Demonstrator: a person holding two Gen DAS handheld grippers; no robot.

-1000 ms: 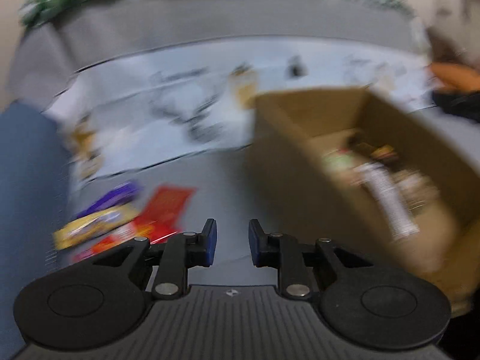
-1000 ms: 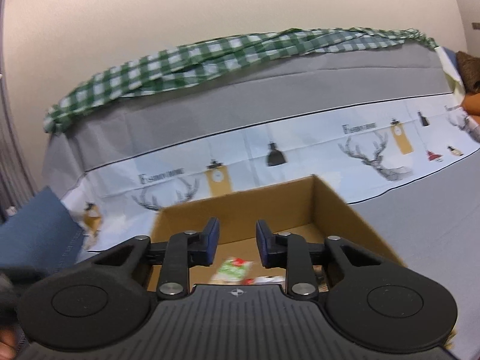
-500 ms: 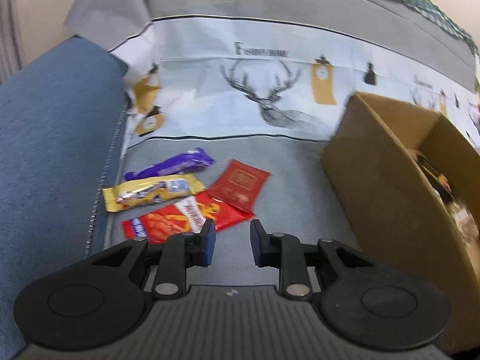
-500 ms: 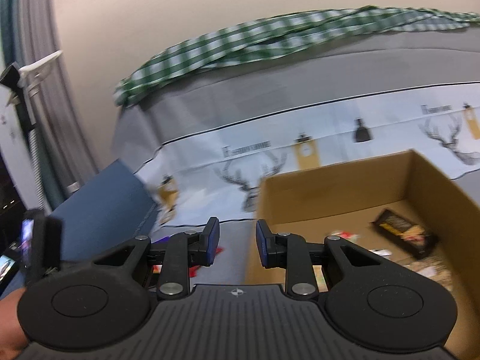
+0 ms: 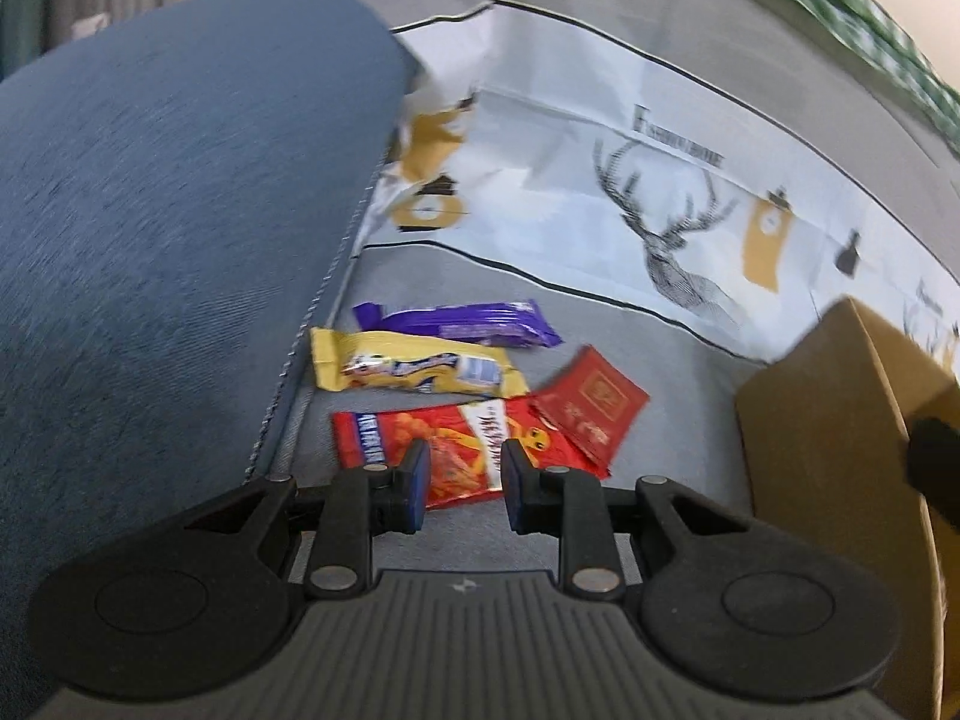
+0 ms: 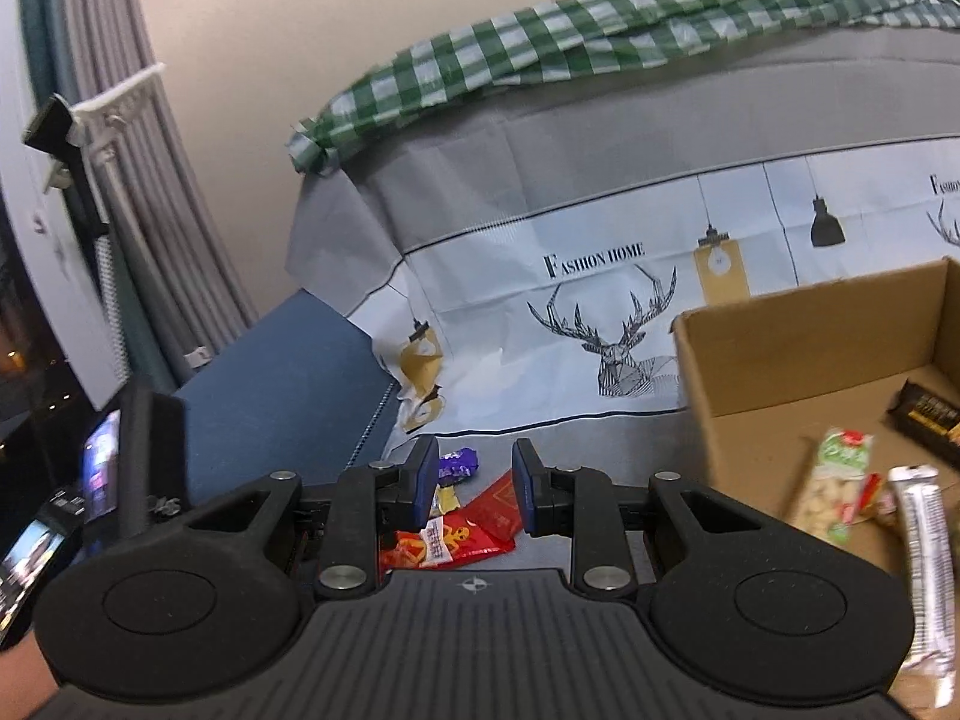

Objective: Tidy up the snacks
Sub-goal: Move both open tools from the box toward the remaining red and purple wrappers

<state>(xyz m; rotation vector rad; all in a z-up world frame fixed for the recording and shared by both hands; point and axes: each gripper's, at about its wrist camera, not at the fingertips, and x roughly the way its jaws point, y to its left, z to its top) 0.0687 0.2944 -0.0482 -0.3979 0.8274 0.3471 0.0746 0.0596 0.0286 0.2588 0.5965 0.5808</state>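
The left gripper [image 5: 462, 480] is held with jaws apart and empty just over the red-orange snack packet [image 5: 444, 450], which lies on the grey cover beside a yellow packet [image 5: 414, 369], a purple bar [image 5: 462, 324] and a red sachet [image 5: 591, 408]. The right gripper [image 6: 471, 483] is likewise parted and empty, left of the cardboard box [image 6: 804, 342]

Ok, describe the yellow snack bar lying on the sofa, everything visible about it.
The yellow snack bar is a long flat packet in glossy foil-like wrap, sealed, with crimped ends and a blurred blue-and-white logo along its middle. It lies flat and roughly crosswise on the grey sofa cover, near the blue cushion. The purple bar lies right behind it, their edges touching or overlapping. The red-orange snack packet lies just in front. The left gripper hovers open short of it, not touching.
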